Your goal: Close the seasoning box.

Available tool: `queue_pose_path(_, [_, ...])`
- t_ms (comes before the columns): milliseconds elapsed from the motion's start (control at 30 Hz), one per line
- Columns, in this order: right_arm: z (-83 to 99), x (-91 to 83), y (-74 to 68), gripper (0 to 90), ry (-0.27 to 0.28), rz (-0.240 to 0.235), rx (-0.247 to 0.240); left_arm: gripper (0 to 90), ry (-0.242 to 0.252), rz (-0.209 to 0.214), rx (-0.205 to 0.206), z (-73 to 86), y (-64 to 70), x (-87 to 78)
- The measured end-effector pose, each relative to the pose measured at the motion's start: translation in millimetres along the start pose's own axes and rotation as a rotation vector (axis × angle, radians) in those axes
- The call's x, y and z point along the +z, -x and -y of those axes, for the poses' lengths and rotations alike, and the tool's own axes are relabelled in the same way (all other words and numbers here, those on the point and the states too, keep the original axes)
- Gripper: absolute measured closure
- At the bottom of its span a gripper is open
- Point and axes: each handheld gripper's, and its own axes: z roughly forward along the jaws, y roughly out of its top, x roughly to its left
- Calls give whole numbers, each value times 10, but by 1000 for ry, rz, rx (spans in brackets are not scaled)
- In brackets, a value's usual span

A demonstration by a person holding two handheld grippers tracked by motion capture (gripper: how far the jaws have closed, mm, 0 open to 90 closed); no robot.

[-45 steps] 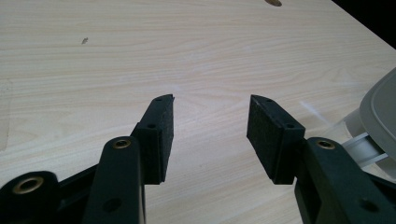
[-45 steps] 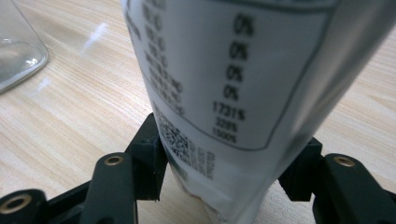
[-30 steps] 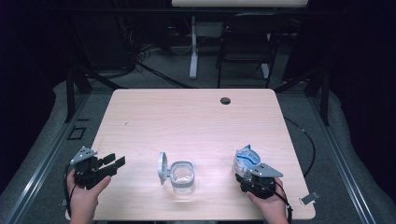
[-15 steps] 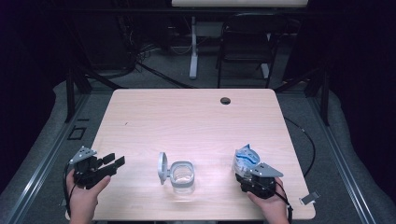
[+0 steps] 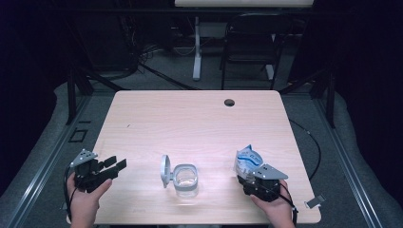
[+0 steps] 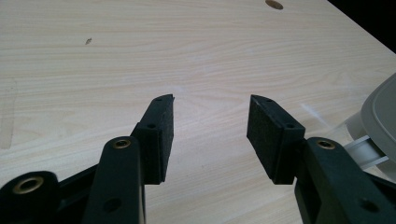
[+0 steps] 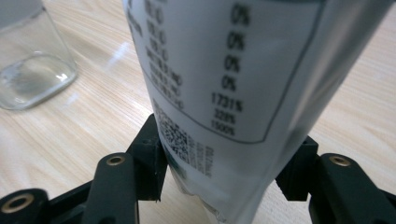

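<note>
A clear square jar (image 5: 185, 178) stands near the table's front edge with its grey hinged lid (image 5: 165, 170) flipped up on the left. My right gripper (image 5: 247, 176) at the front right is shut on a white and blue pouch (image 5: 248, 159). In the right gripper view the pouch (image 7: 233, 79) with its printed label stands between the jaws, and the jar (image 7: 32, 60) sits at upper left. My left gripper (image 5: 115, 165) rests at the front left, open, with nothing between its jaws (image 6: 210, 123); the lid's edge (image 6: 380, 116) appears at the right of the left gripper view.
The light wooden table (image 5: 199, 123) has a small dark round hole (image 5: 229, 102) near its far edge. A chair (image 5: 252, 42) and a white stand (image 5: 196, 47) lie beyond the table. A black cable (image 5: 309, 142) runs off the right side.
</note>
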Motion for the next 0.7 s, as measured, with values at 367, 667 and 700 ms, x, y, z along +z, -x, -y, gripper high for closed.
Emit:
queue_pose_path(367, [-340, 115, -74, 449, 12, -38, -72, 518, 5, 0, -7, 4, -11, 0])
queue_pose_path(667, [-608, 297, -127, 450, 31, -68, -128, 518, -4, -4, -7, 6, -35, 14])
queue_pose_path(700, [-637, 327, -131, 450, 30, -72, -135, 518, -5, -5, -7, 7, -37, 17])
